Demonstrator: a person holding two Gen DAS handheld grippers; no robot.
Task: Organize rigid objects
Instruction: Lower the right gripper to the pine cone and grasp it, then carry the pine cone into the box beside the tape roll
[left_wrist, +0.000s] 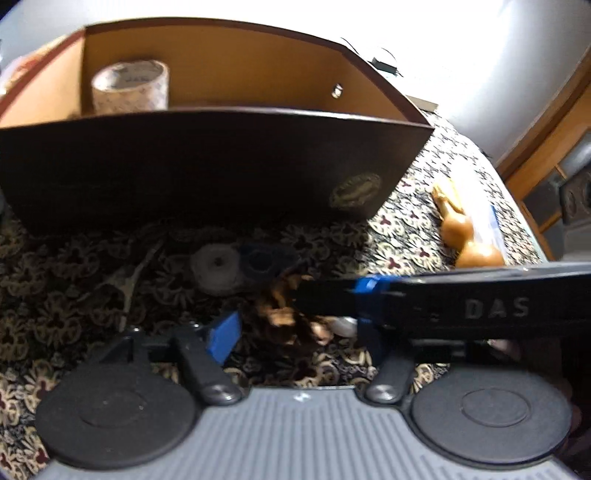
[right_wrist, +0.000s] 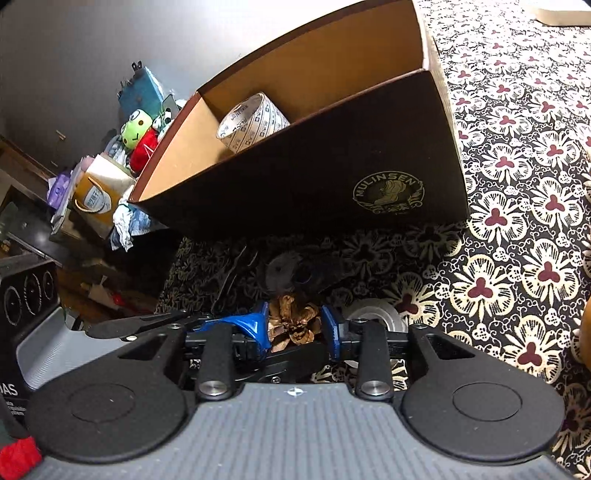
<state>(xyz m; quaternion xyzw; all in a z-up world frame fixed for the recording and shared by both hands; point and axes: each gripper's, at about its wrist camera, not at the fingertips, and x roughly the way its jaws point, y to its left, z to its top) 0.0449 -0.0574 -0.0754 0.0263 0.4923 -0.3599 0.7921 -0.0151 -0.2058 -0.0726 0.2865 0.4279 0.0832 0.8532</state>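
The right gripper (right_wrist: 293, 326) is clasping a brown pine cone (right_wrist: 291, 325) between its blue fingers (right_wrist: 258, 328), both pads sitting against the cone's scales, just in front of the dark outer wall of the open cardboard box (right_wrist: 314, 177). The left gripper (left_wrist: 295, 325) is standing unclenched around the same cone from the other side: in its own view the cone lies in the gap with space showing beside the one blue finger that is clearly visible, while the right gripper's black body is crossing over where the other would be. A roll of printed tape (right_wrist: 255, 122) is already sitting inside the box, at its far left end. A pale ring-shaped piece (left_wrist: 216, 266) and a dark blue part (left_wrist: 264, 260) are lying on the patterned cloth (right_wrist: 517, 221) between the cone and the box wall, and a white roll (right_wrist: 376, 317) is resting just right of the cone. The likeliest trouble is the two tools fouling each other over one small thing. Brittle scales could also snap or slip under the pads, and a low lift could catch the cone on the box's tall near wall.
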